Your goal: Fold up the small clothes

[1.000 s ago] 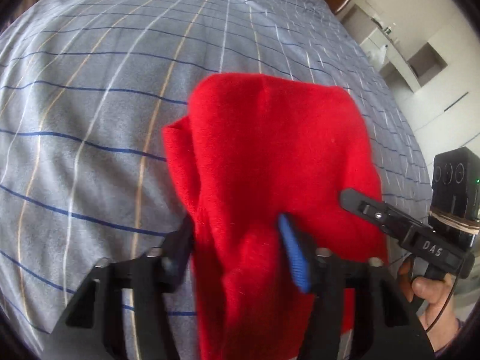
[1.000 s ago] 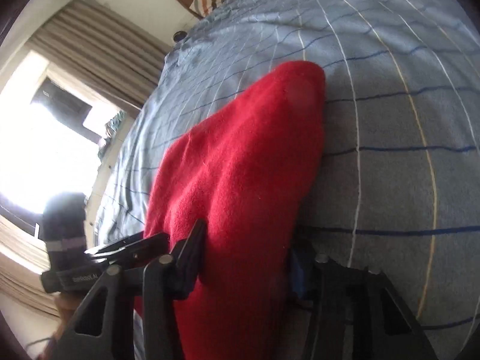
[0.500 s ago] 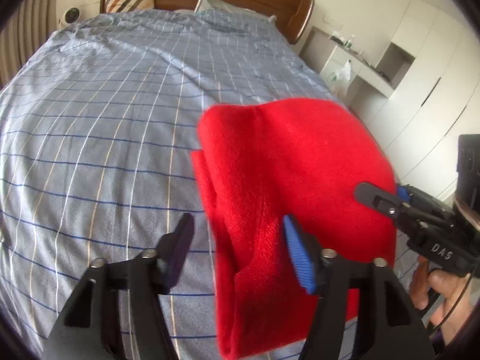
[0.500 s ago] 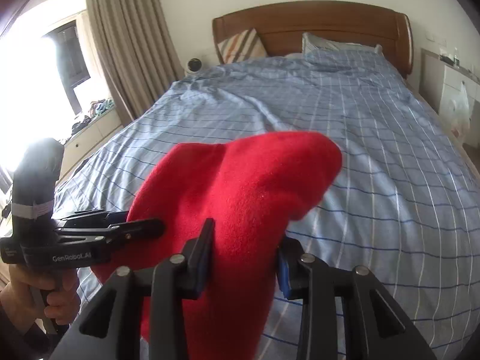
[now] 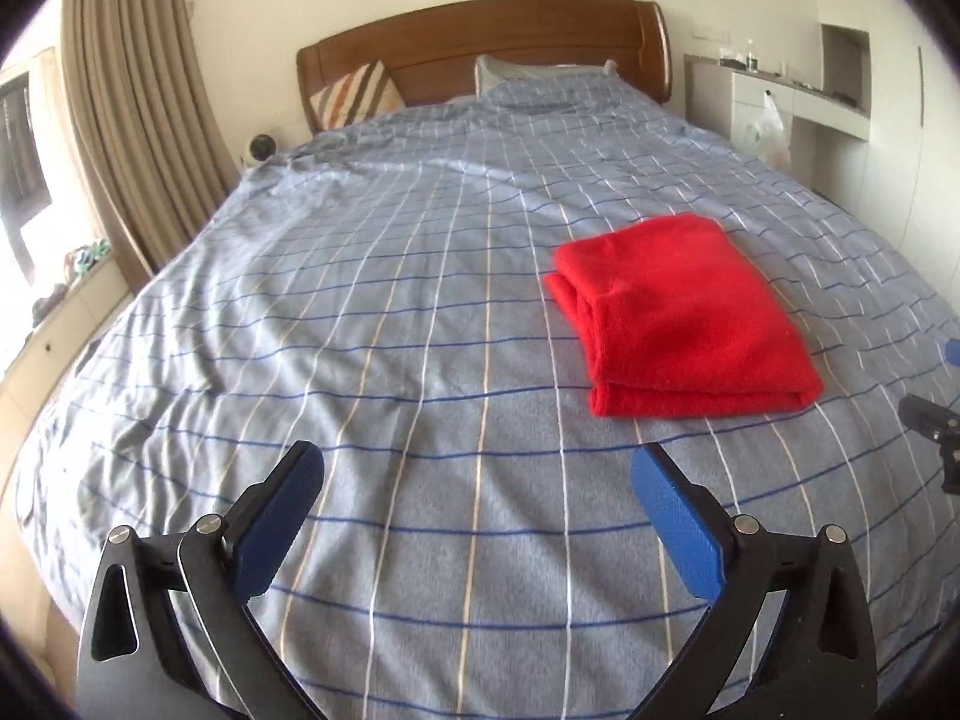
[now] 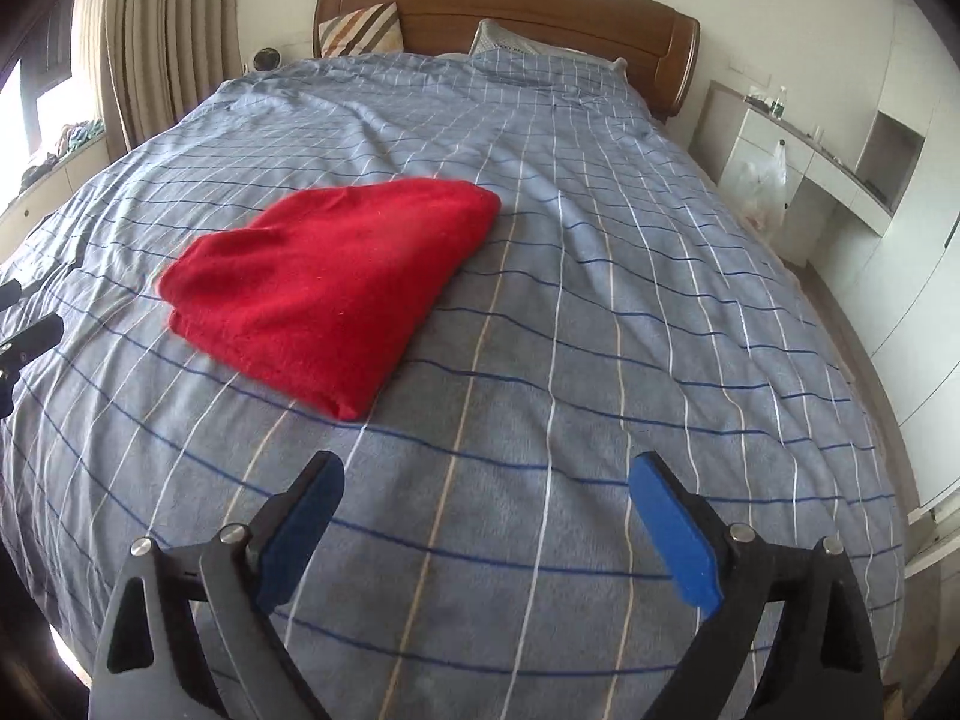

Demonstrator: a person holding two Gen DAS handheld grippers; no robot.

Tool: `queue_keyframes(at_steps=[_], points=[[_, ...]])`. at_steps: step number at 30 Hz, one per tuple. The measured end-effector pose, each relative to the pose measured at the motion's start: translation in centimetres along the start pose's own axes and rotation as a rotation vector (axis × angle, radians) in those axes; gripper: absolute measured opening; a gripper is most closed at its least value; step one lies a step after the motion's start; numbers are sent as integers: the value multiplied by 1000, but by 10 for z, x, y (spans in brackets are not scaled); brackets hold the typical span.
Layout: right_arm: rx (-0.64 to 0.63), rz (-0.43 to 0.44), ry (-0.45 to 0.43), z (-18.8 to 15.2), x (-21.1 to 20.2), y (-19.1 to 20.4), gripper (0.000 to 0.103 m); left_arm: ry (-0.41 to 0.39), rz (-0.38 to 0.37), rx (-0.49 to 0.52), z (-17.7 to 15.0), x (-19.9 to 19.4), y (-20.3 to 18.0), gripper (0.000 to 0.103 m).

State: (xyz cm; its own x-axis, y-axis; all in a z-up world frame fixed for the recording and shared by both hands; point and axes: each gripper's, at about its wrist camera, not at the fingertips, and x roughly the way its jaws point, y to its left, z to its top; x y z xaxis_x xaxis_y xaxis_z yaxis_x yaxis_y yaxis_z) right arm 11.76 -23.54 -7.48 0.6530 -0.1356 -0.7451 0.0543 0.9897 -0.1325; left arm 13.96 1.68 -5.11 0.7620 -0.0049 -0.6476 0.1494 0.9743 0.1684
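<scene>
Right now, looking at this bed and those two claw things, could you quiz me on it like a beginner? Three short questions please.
1. True or false: the red garment lies folded on the checked bedspread.
2. Which gripper grips cloth? A) the left gripper B) the right gripper C) neither
3. Fill in: a striped cushion leans on the wooden ____.

Key
1. True: it rests in flat layers.
2. C: both have jaws opening, with nothing between them.
3. Headboard.
</scene>
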Motion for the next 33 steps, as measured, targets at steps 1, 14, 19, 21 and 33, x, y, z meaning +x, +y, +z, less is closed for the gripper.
queue_keyframes(at_steps=[1,14,19,21,33], points=[[9,4,-14,-3,-11,6,102,-4,20,-6,0,-7,-2,103],[65,-12,-87,-13,-81,47,103,39,-19,-31,-15,-50,-9,103],[54,-18,-95,-16,-92,52,103,46,-35,-44,-13,-55,-8,103],[57,-22,-95,-17,-94,53,102,49,-34,-42,-13,-57,-9,103],[108,-25,-83,-24,-103,40,103,-4,-11,-35,-14,-76,-12,103]])
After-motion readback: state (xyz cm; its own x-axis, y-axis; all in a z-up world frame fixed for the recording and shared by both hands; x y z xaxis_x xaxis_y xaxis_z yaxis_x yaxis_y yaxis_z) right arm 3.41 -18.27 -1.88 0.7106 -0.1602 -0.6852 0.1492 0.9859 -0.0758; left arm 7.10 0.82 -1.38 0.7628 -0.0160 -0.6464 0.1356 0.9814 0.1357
